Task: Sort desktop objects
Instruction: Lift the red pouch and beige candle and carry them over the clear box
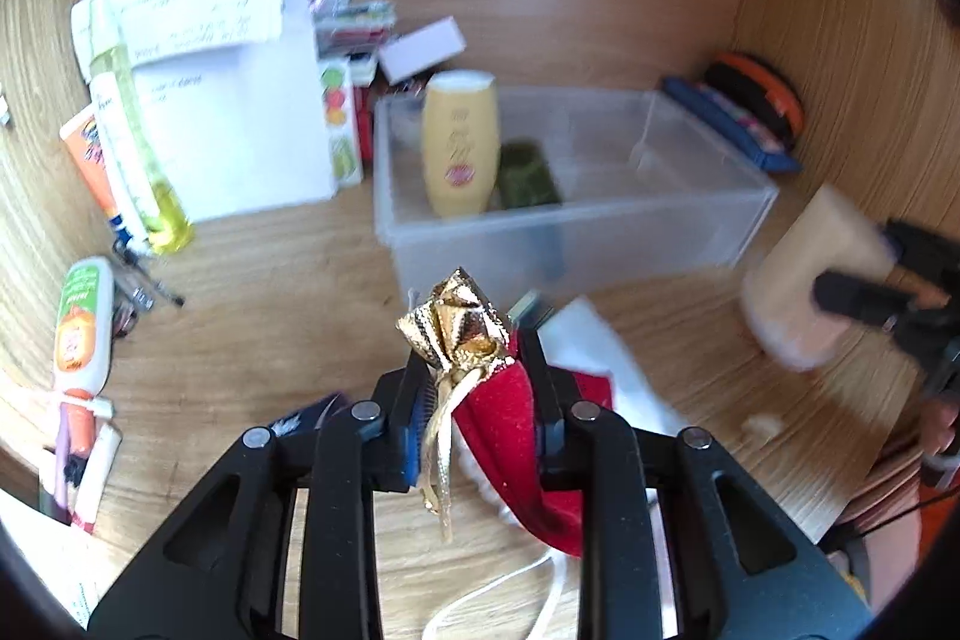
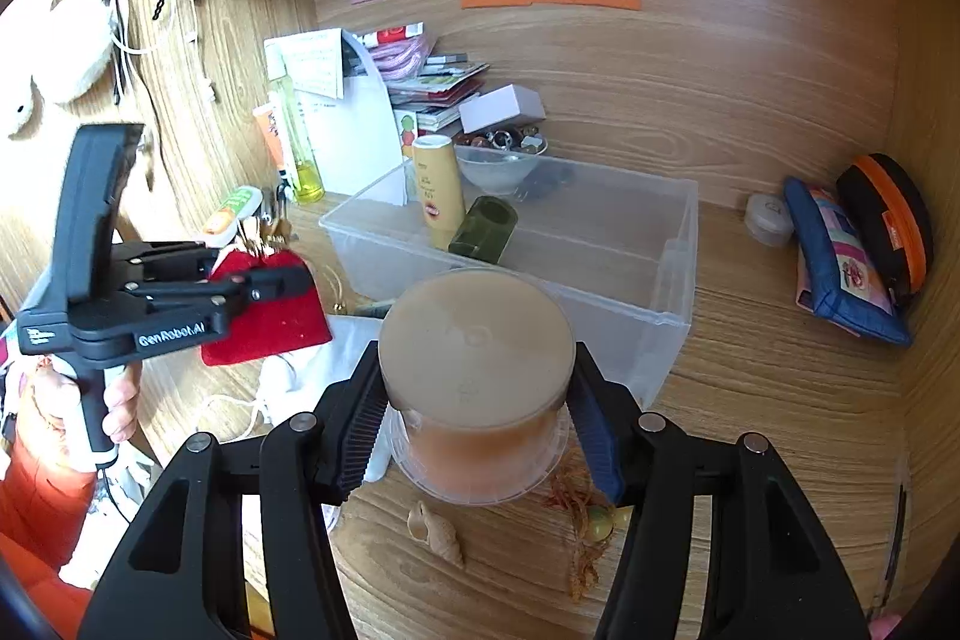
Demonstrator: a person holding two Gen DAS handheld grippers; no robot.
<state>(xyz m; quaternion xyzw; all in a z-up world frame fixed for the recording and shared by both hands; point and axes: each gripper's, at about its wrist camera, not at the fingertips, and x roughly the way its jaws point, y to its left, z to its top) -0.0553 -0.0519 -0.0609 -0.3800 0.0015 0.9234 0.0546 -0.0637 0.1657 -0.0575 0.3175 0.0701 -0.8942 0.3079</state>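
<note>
So the left gripper point(image 1: 474, 370) is squeezed down narrow, both fingers pinching the neck of a red velvet drawstring pouch with a gold foil bow point(image 1: 510, 418). The pouch hangs in the air just in front of the clear plastic storage bin point(image 1: 690, 220), toward its left front corner. In the right wrist view the same gripper point(image 2: 282, 283) shows from the side, with the red pouch point(image 2: 270, 322) dangling under its tips.

The right gripper point(image 2: 477, 418) is spread fairly wide, with its ribbed pads pressed on either side of a round clear plastic jar with a tan frosted lid point(image 2: 477, 376). The jar sits right at the bin's point(image 2: 672, 316) front wall. From the left wrist view that jar point(image 1: 810, 274) is only a blurry beige shape off the bin's right front corner, with the right gripper point(image 1: 864, 286) on it.

Inside the bin, at its left end: a yellow lotion bottle point(image 2: 438, 190) standing upside down and a dark green glass jar point(image 2: 483, 229) tipped on its side, touching the bottle.

Only the right wrist view shows the small beige seashell point(image 2: 437, 532) and an orange tasselled charm point(image 2: 582, 520) on the desk in front of the bin. Only the left wrist view shows the white and green tube with an orange label point(image 1: 81, 328), well left of the bin.
</note>
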